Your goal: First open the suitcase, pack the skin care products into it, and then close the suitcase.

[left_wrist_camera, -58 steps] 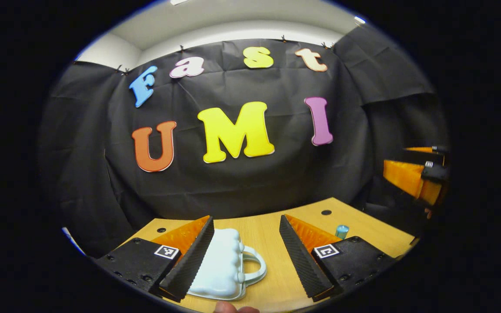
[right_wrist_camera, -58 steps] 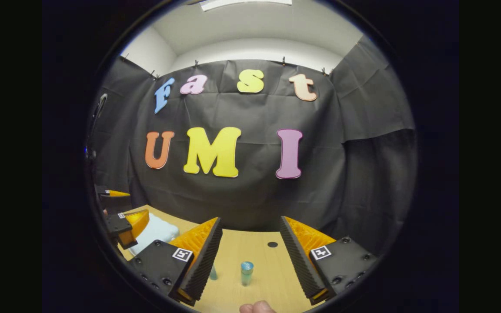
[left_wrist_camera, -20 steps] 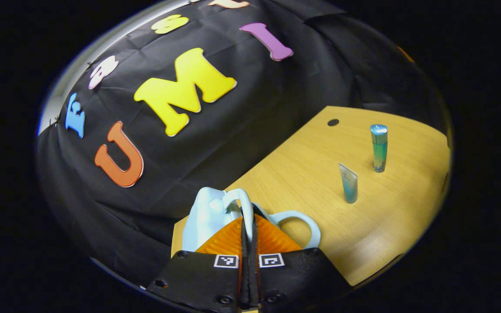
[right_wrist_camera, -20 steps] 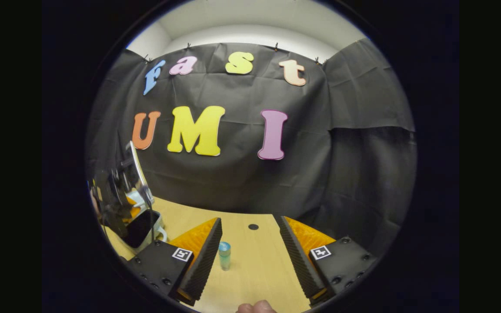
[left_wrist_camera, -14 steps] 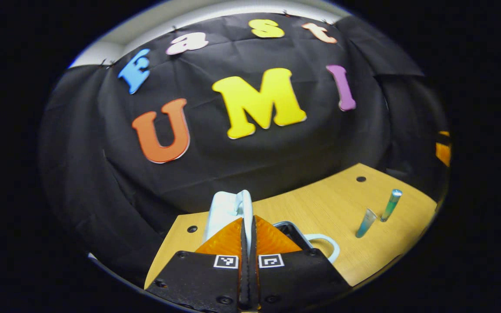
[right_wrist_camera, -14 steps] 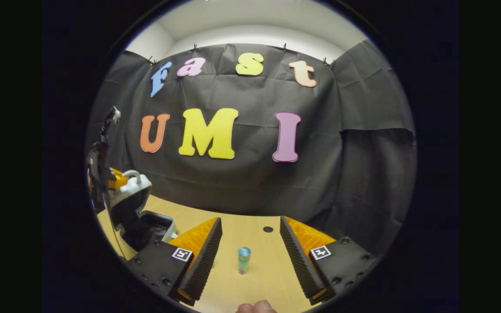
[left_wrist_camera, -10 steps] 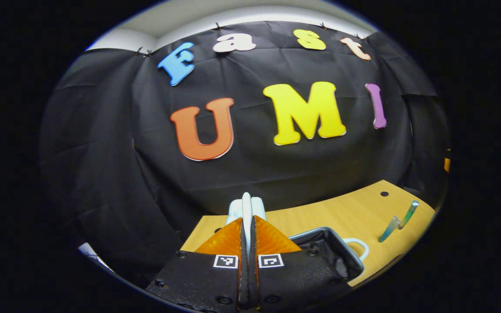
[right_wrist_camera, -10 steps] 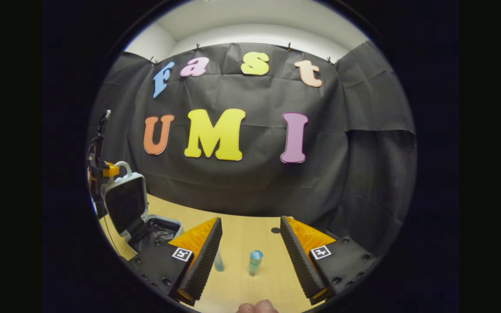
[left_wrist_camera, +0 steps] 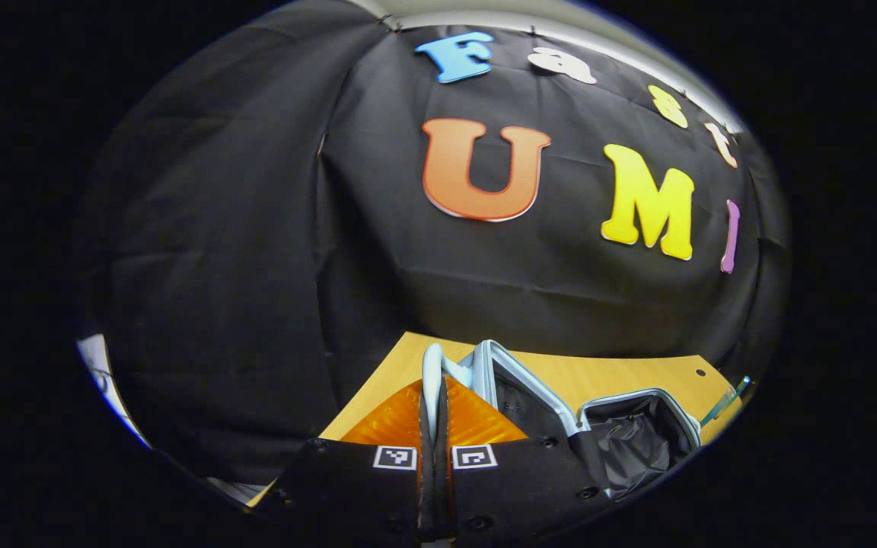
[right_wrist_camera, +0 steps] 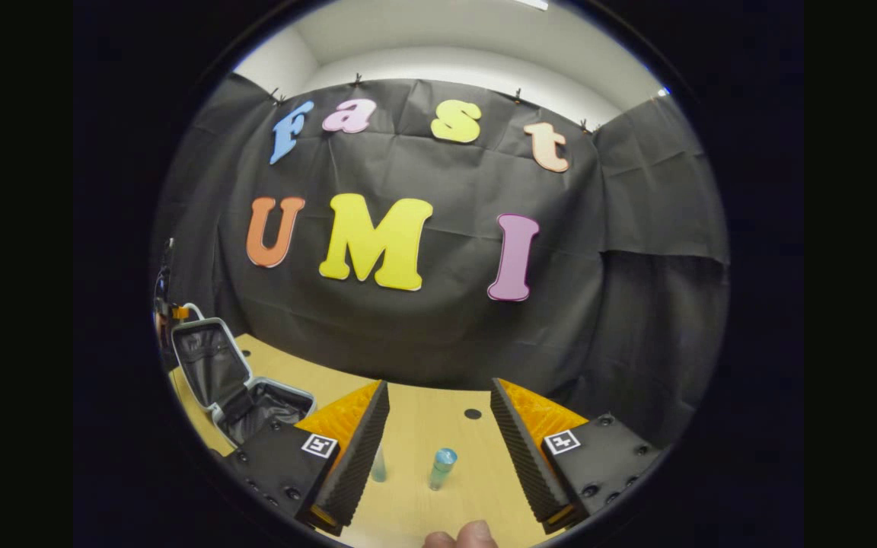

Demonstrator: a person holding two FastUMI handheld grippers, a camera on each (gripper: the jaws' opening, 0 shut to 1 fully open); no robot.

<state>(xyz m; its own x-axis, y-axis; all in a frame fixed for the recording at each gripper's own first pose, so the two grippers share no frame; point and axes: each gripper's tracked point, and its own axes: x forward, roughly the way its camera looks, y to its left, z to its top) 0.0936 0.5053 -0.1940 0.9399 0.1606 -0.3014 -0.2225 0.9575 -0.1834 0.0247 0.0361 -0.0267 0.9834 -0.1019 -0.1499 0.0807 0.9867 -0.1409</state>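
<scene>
- Left gripper (left_wrist_camera: 434,396) fingers clamped together on pale-blue suitcase handle (left_wrist_camera: 431,364), lid raised.
- Right gripper (right_wrist_camera: 438,434) fingers apart above table (right_wrist_camera: 476,441).
- Suitcase (right_wrist_camera: 244,388) open at table's left; capped bottle (right_wrist_camera: 442,467) and tube (right_wrist_camera: 379,464) upright between right fingers.

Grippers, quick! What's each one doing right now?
Left hand-held gripper: closed on the suitcase lid's handle, lid up.
Right hand-held gripper: open, holding nothing, bottle standing between its fingers.

No readable text or numbers. Only square black-and-white fiducial tags, one on each finger block: left gripper (left_wrist_camera: 435,426) lower centre, right gripper (right_wrist_camera: 438,430) lower centre. Patterns, not text.
</scene>
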